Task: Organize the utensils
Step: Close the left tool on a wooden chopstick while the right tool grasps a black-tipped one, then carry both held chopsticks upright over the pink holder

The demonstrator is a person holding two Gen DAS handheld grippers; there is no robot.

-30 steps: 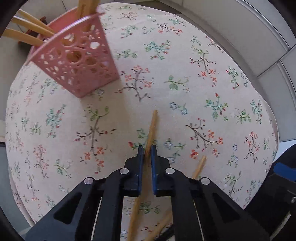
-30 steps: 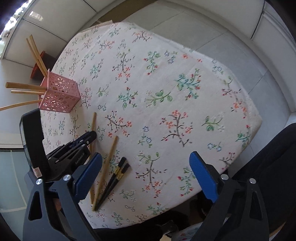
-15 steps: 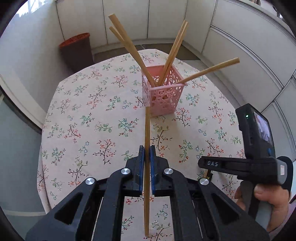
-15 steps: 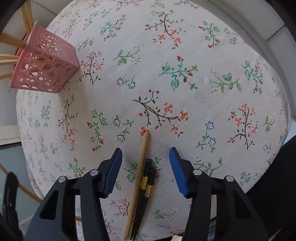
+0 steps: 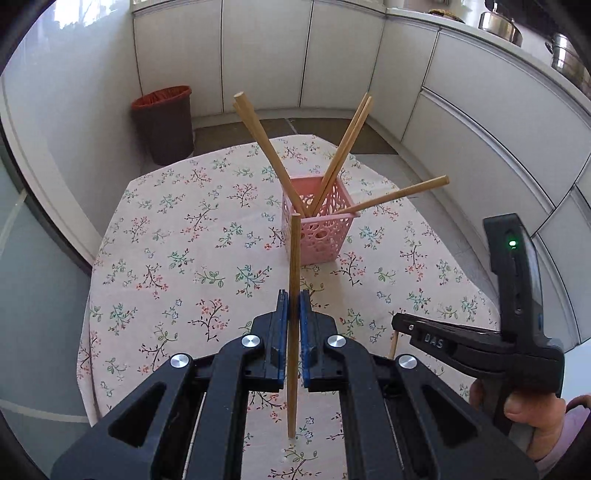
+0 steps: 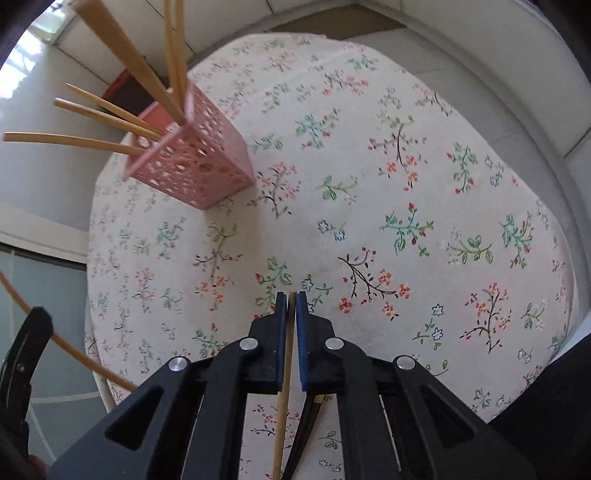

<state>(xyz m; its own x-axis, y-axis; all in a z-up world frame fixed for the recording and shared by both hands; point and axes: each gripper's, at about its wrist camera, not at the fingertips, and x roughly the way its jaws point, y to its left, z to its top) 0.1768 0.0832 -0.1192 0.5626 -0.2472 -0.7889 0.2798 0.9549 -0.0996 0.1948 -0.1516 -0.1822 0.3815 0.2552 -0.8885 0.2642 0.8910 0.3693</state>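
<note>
My left gripper [image 5: 291,295] is shut on a wooden chopstick [image 5: 294,251], held upright above the floral tablecloth [image 5: 177,229]. Its top end stands in front of the pink perforated holder [image 5: 325,236]. Several wooden chopsticks [image 5: 266,147] lean out of that holder. My right gripper [image 6: 291,297] points down at the table, its jaws closing tight on a second wooden chopstick [image 6: 284,387] that lies on the cloth. A black pair of chopsticks [image 6: 306,417] lies just to its right, partly under the right finger. The holder [image 6: 195,162] stands at upper left.
A brown bin [image 5: 164,122] stands on the floor behind the table. White cabinets curve around the far and right sides, with metal pots [image 5: 498,22] on top. A hand [image 5: 532,417] grips the right tool at lower right. The table edge is close below.
The left gripper lifted its chopstick off the table and tilted up to face the holder. The right gripper moved over the loose wooden chopstick and closed from wide open onto it.
</note>
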